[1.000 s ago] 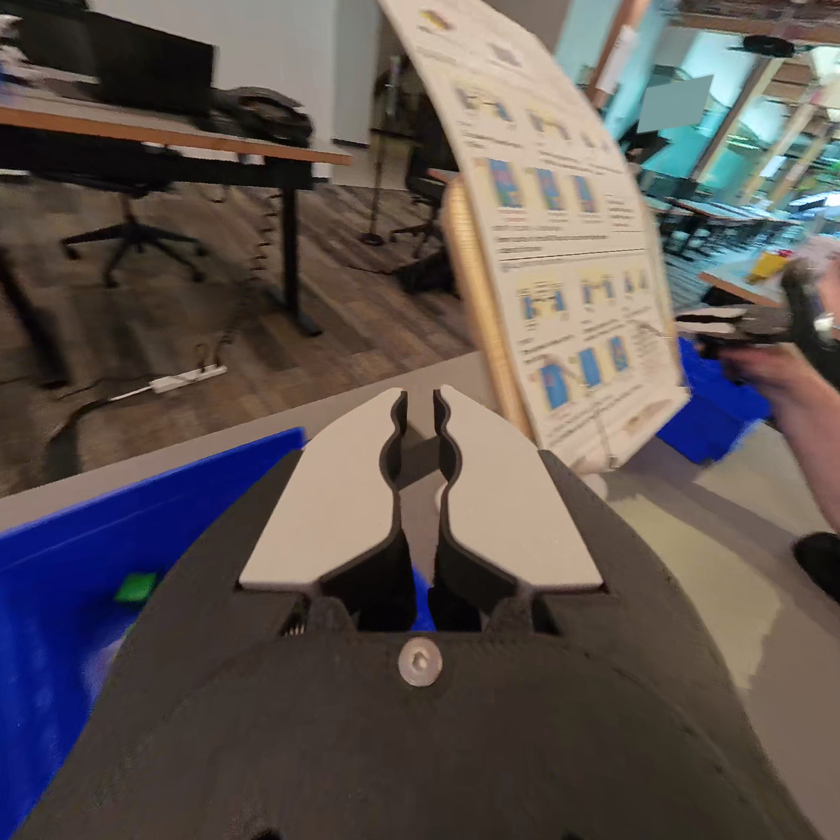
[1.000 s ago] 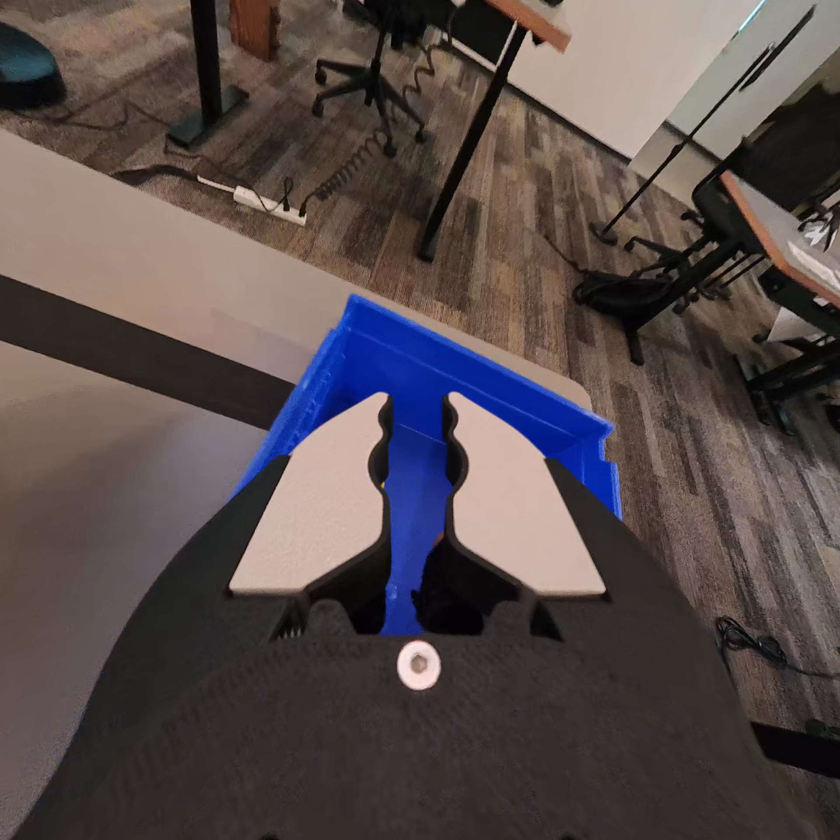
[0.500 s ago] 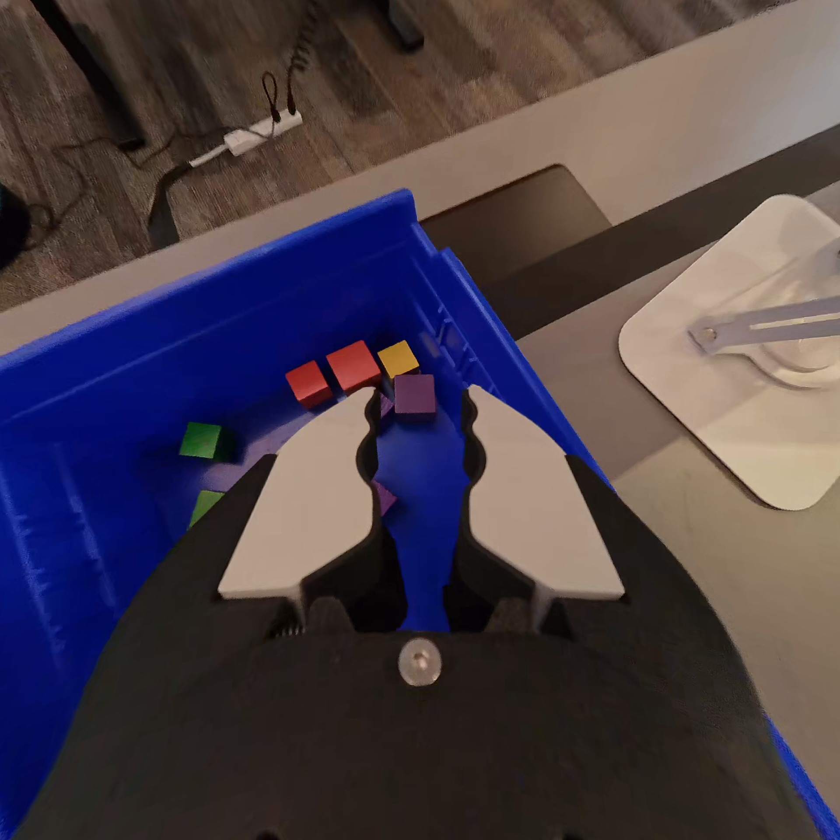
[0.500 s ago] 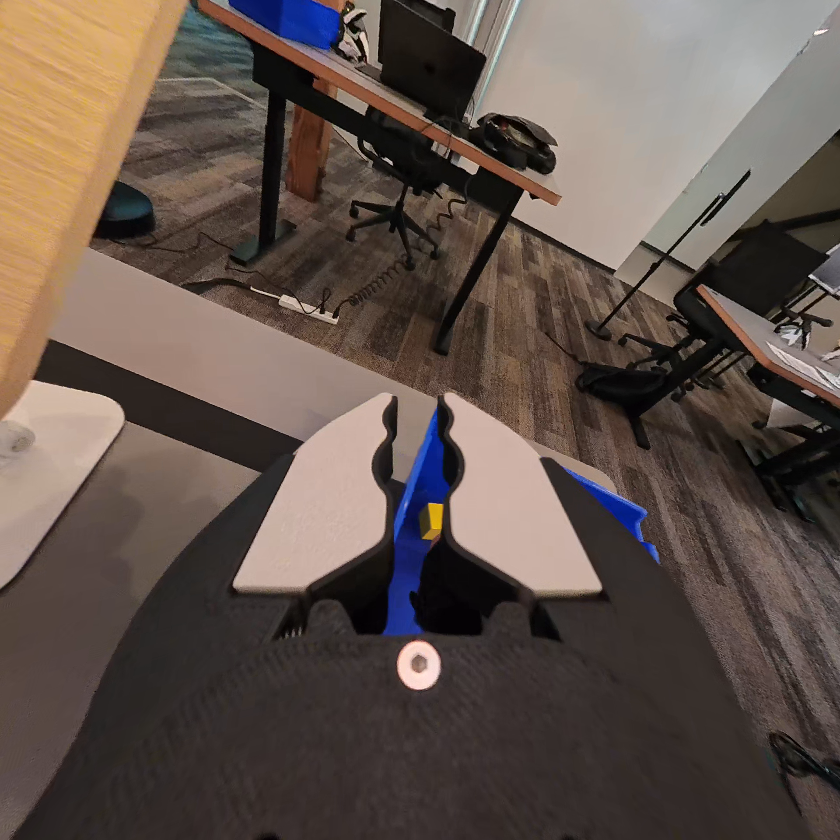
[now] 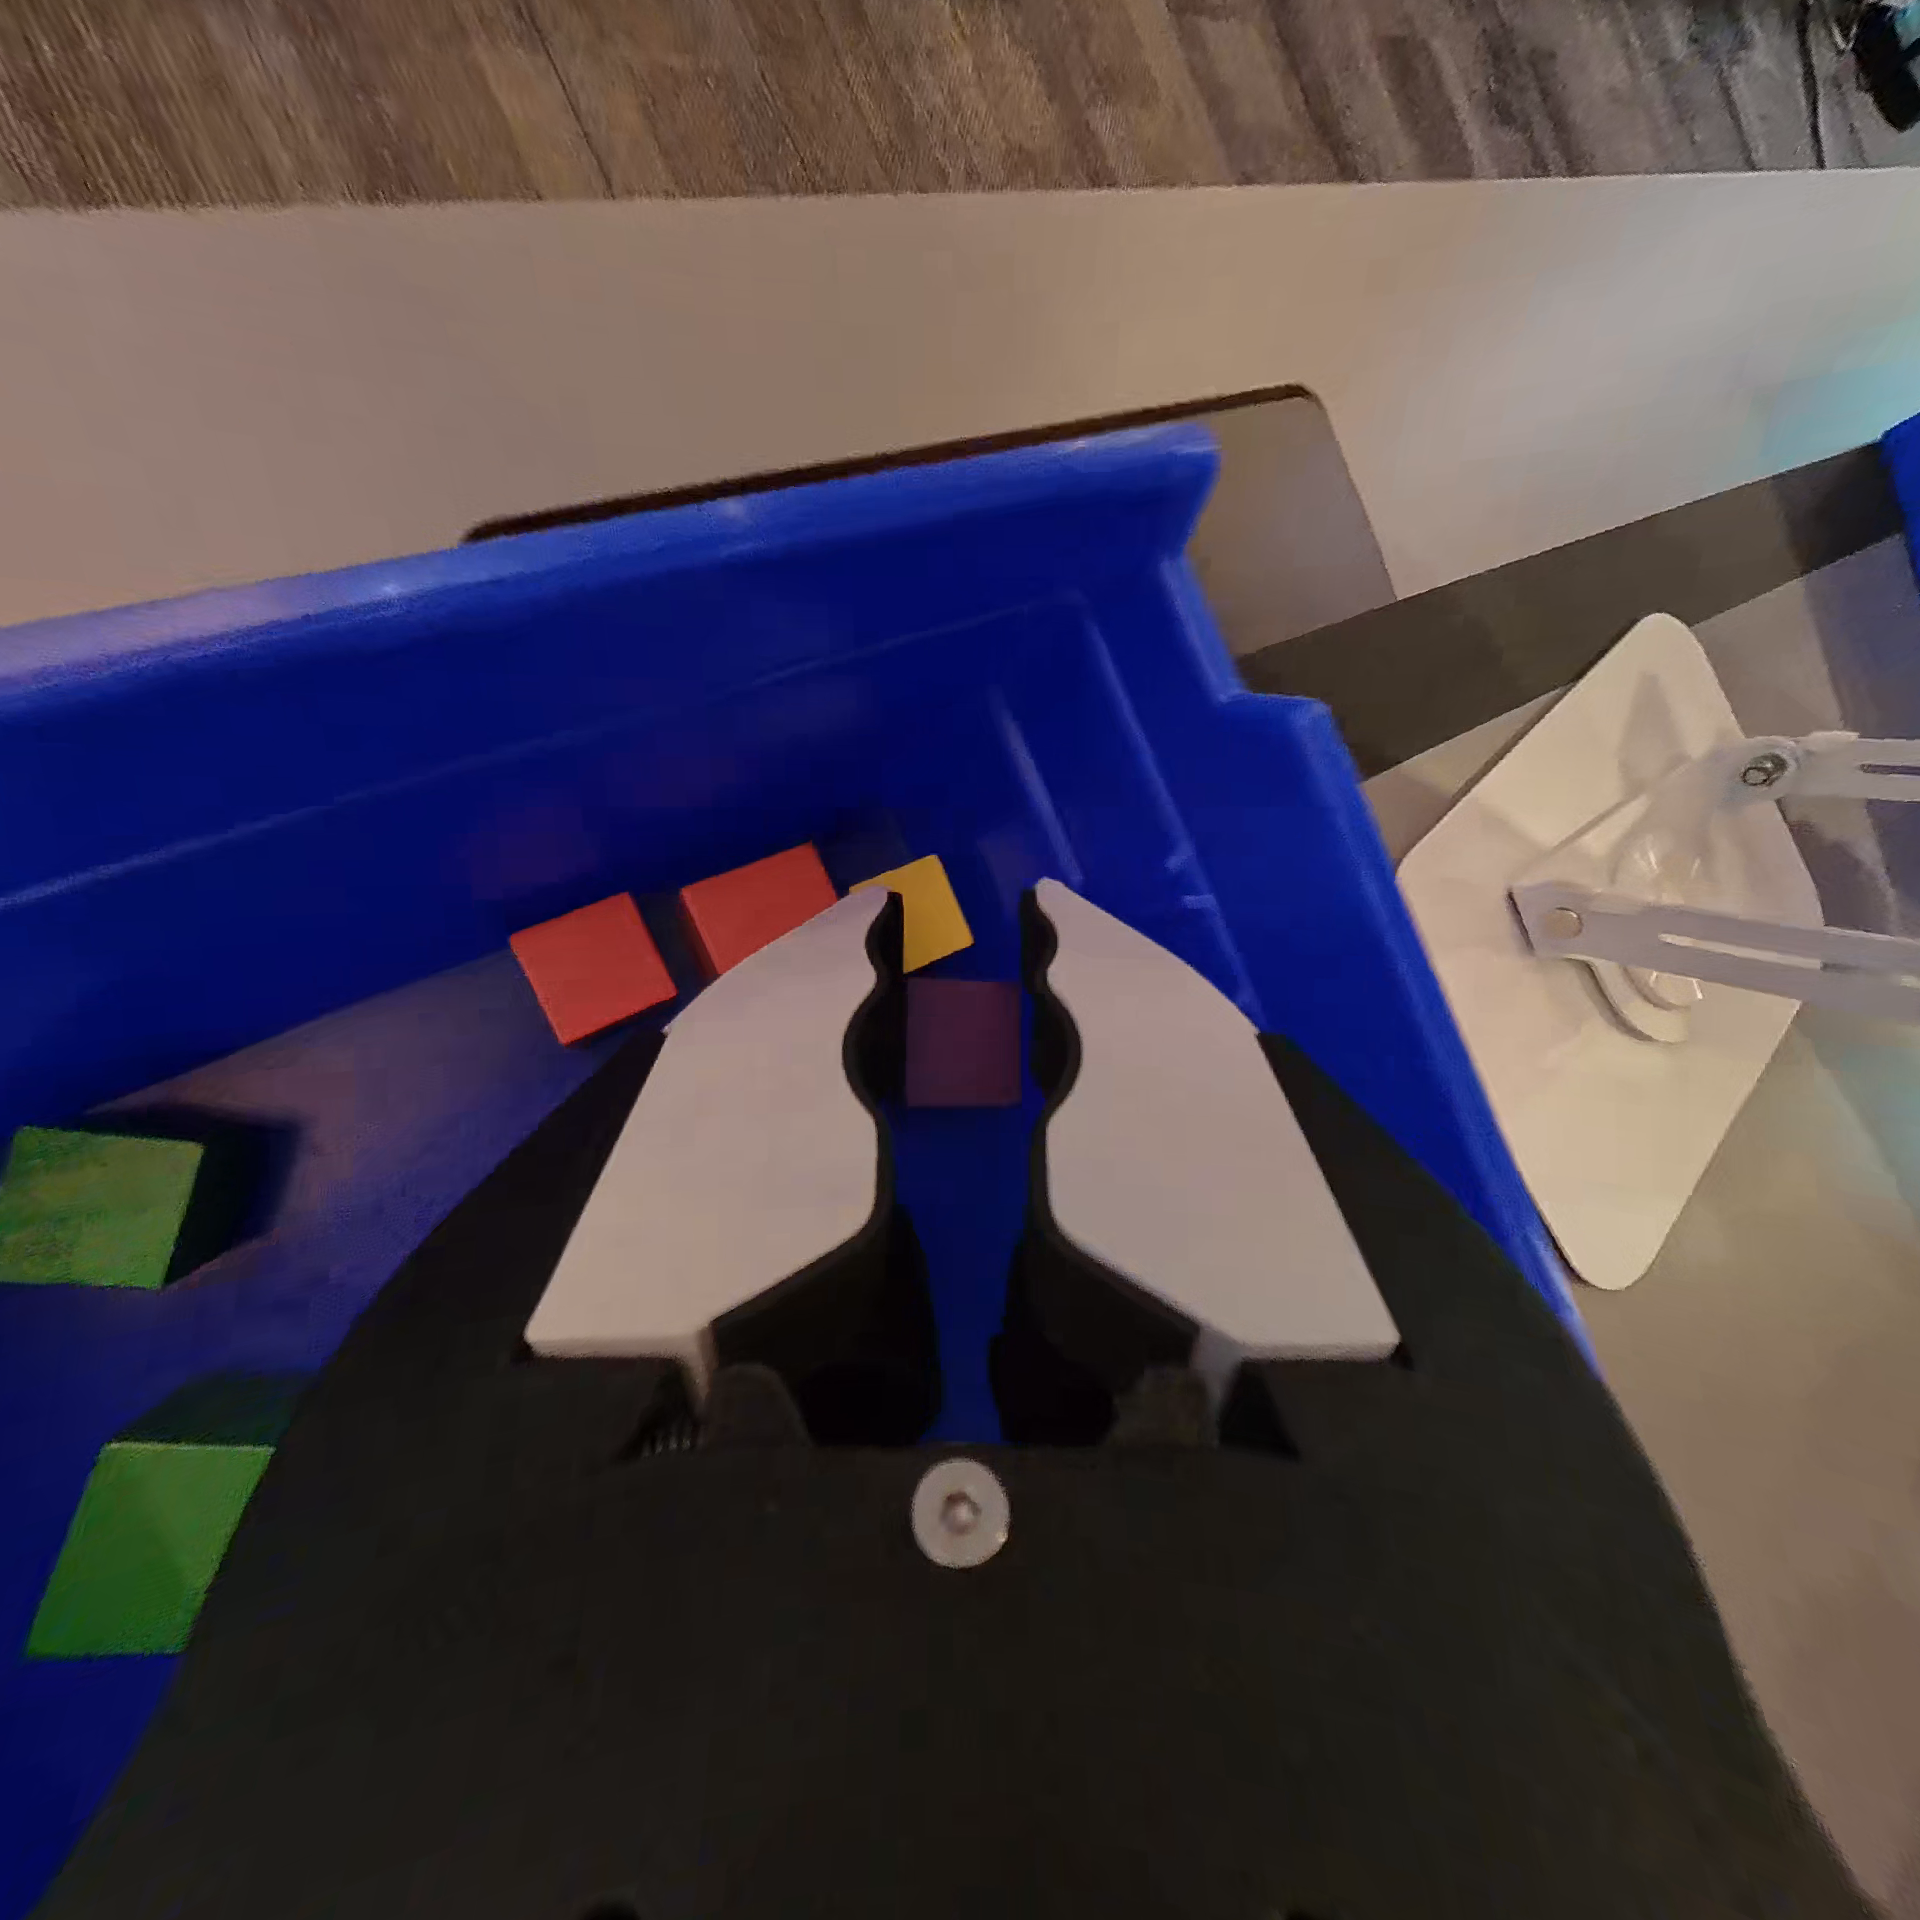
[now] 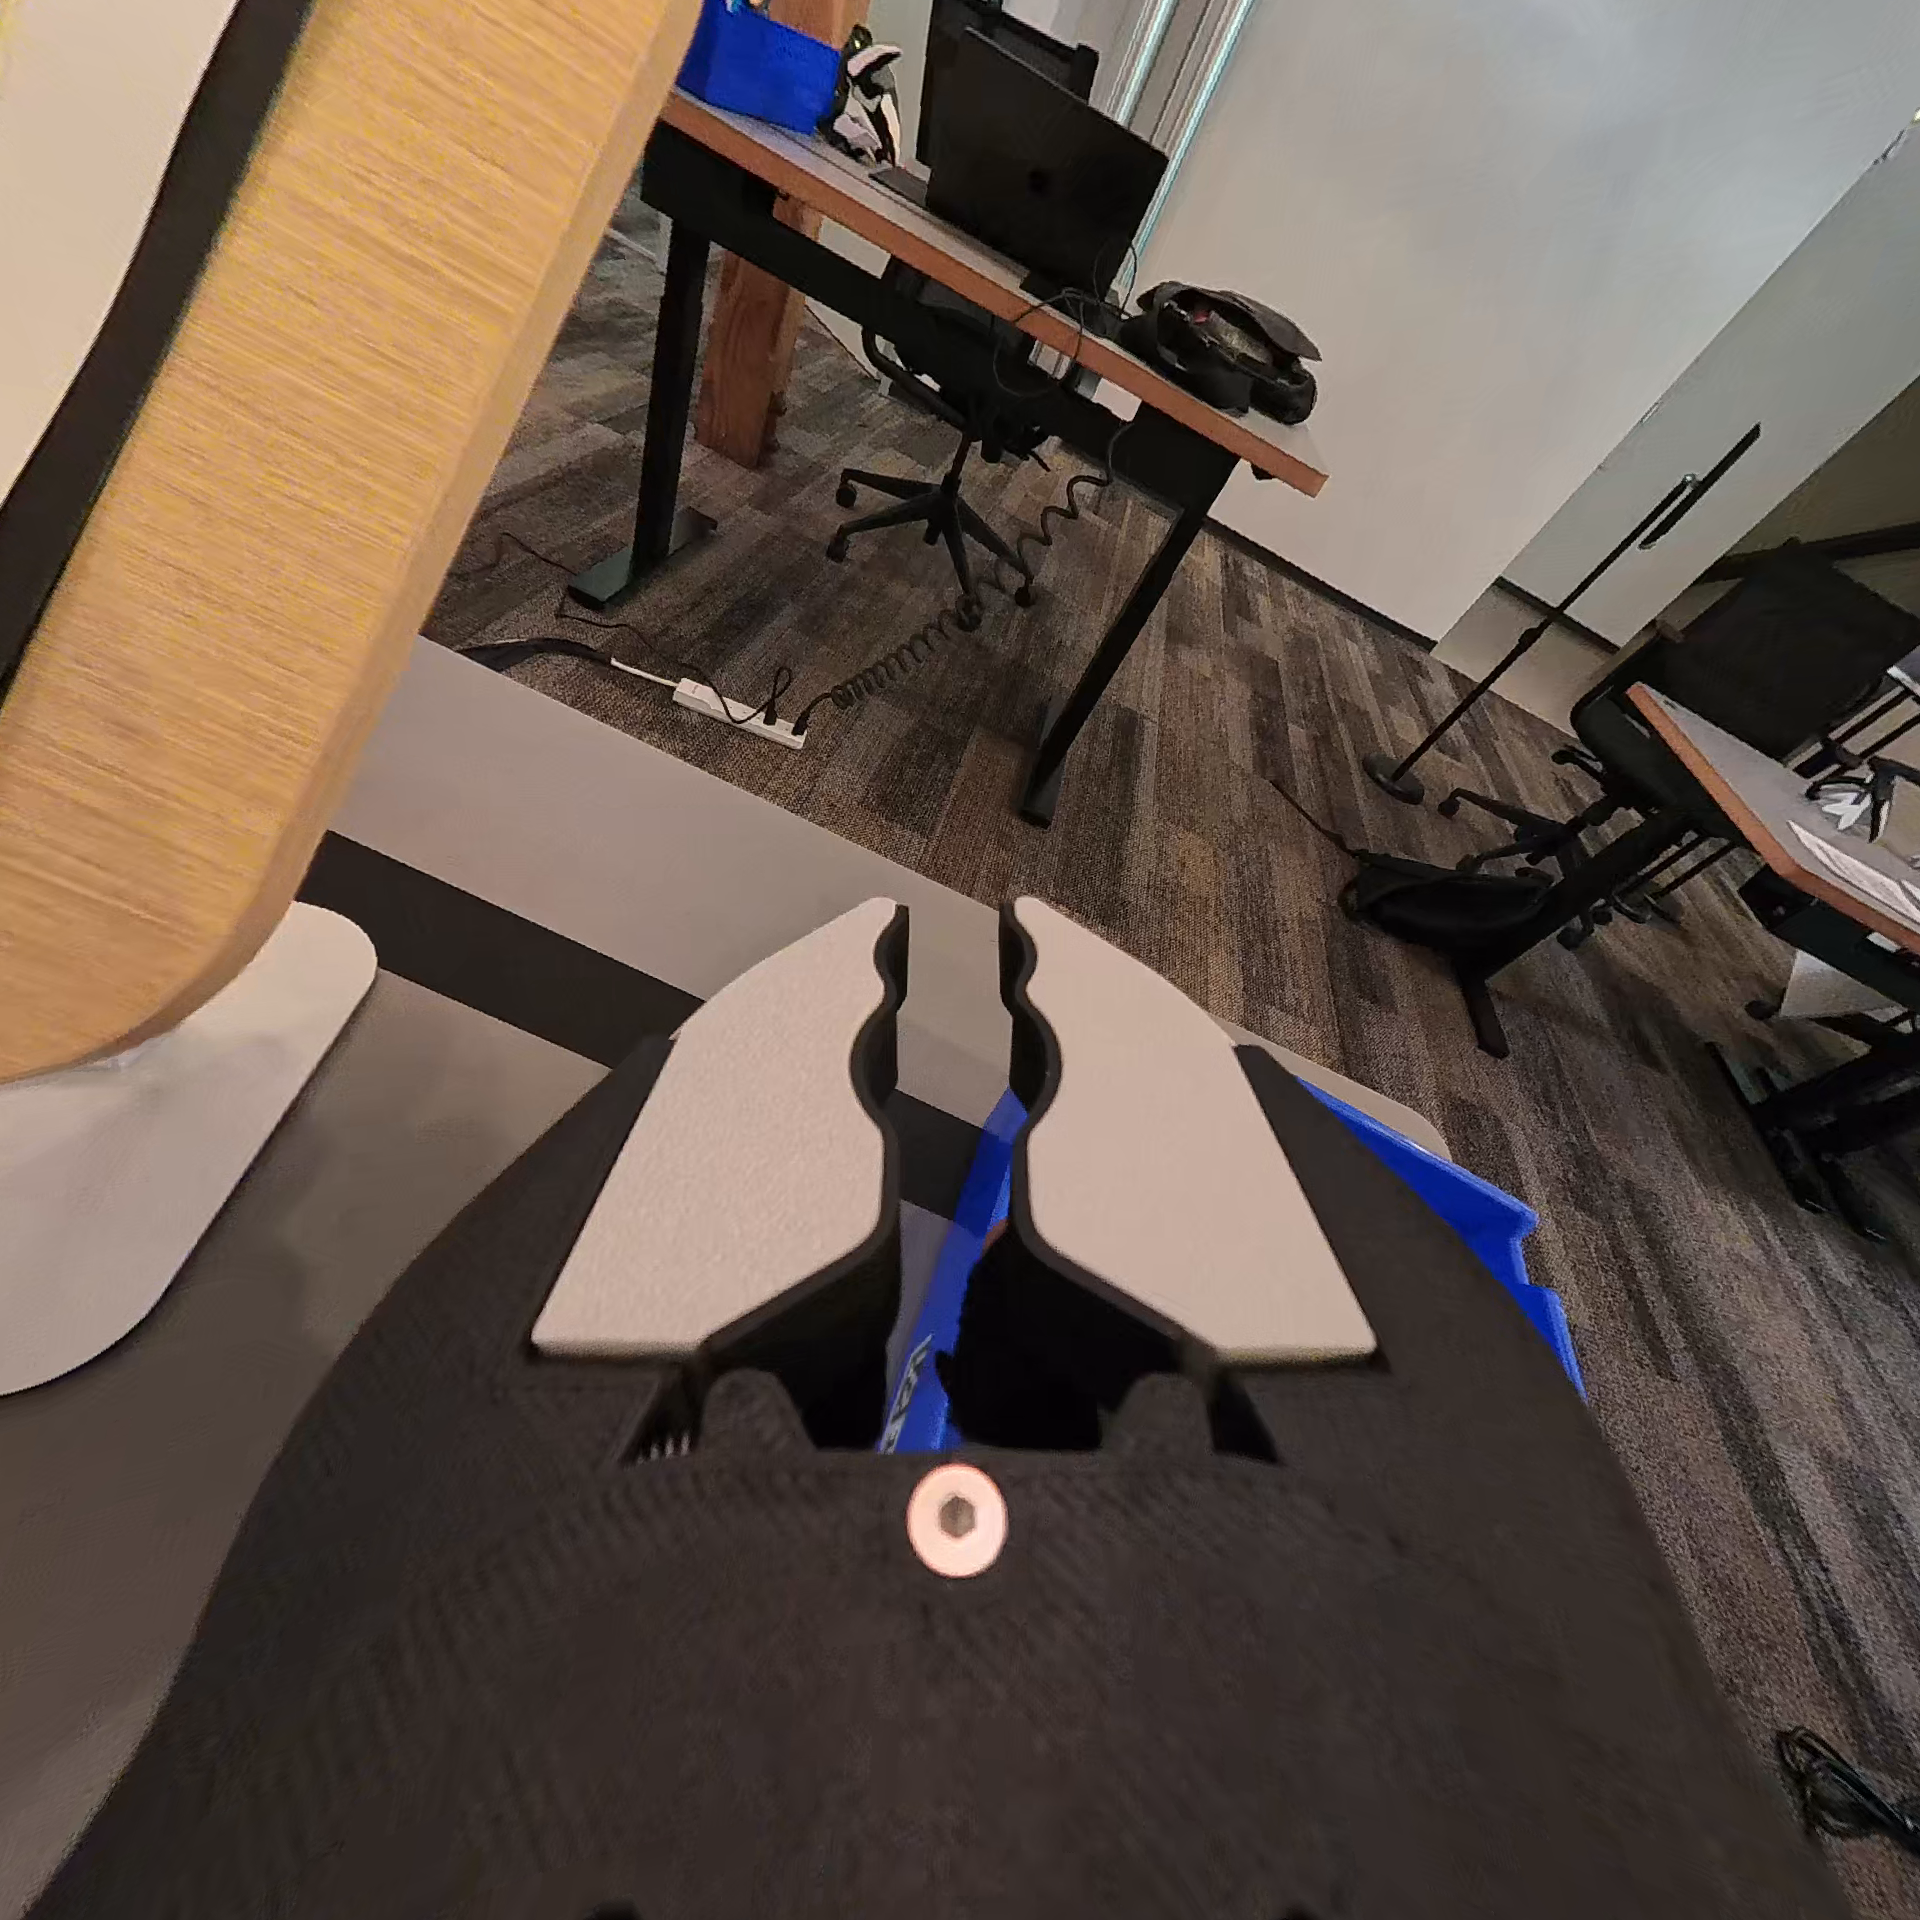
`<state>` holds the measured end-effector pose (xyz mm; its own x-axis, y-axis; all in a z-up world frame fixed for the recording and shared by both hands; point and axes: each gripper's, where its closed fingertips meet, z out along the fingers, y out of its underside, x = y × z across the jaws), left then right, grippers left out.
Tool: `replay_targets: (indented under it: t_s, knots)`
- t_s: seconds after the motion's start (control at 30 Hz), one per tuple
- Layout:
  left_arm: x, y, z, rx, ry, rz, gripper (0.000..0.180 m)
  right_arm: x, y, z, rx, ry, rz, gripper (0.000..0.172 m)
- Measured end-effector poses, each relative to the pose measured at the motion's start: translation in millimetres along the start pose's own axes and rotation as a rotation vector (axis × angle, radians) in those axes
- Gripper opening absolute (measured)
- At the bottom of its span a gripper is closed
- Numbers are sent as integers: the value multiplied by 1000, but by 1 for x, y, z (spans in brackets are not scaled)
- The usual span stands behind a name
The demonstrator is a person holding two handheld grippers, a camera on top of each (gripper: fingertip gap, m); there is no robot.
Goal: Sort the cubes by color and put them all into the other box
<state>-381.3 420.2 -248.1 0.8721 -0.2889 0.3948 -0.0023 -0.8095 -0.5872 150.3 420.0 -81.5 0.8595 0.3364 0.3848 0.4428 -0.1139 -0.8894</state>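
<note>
Nearest in the left wrist view, the left hand-held gripper (image 5: 956,904) reaches down into a blue box (image 5: 623,644) with its fingers a little spread. A purple cube (image 5: 961,1042) sits between them, square to the view; it looks close to the right finger with a dark gap on the left, and motion blur keeps me from telling whether either pad presses on it. Just past the fingertips lies a yellow cube (image 5: 930,914), turned slightly so one corner points away. Left of it two red cubes (image 5: 592,961) (image 5: 753,904) sit side by side near the box's far wall, the farther one partly covered by the left finger. Two green cubes (image 5: 94,1205) (image 5: 145,1543) lie at the left edge, both blurred. The box's long far wall runs left to right across the view, on a grey worktop (image 5: 727,312). To the right stands a white stand base (image 5: 1579,1039).

In the right wrist view, the right hand-held gripper (image 6: 951,914) hangs above the worktop with its fingers parted on nothing. Under it another blue box (image 6: 1434,1184) shows only its rim; its inside is hidden.
</note>
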Motion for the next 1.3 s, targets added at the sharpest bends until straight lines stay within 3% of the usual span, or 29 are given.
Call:
replay_targets:
  t_s: [0.17,0.3,0.37,0.43,0.6,0.73,0.93,1.1,1.3]
  knots:
    - [-2,6,14,-32,69,-64,5,5,6,2,-14,0,10,17]
    - [-12,7,11,-54,-26,-37,2,7,5,1,-12,3,7,17]
    - [-21,9,6,-82,-106,-10,6,6,4,0,-11,1,6,17]
    - [-31,12,4,-113,-177,4,21,4,5,1,-14,-4,2,17]
    - [-29,11,5,-114,-156,-11,26,0,6,3,-23,-15,-8,17]
    - [-25,13,14,-146,-141,-24,44,-5,7,5,-30,-28,-18,17]
    - [-18,15,20,-172,-38,-100,28,-4,7,5,-33,-21,-28,18]
    - [-17,17,18,-168,-2,-134,26,-5,5,4,-29,-27,-33,18]
    - [-36,21,2,-220,-165,-74,24,-6,0,1,-14,-29,-34,18]
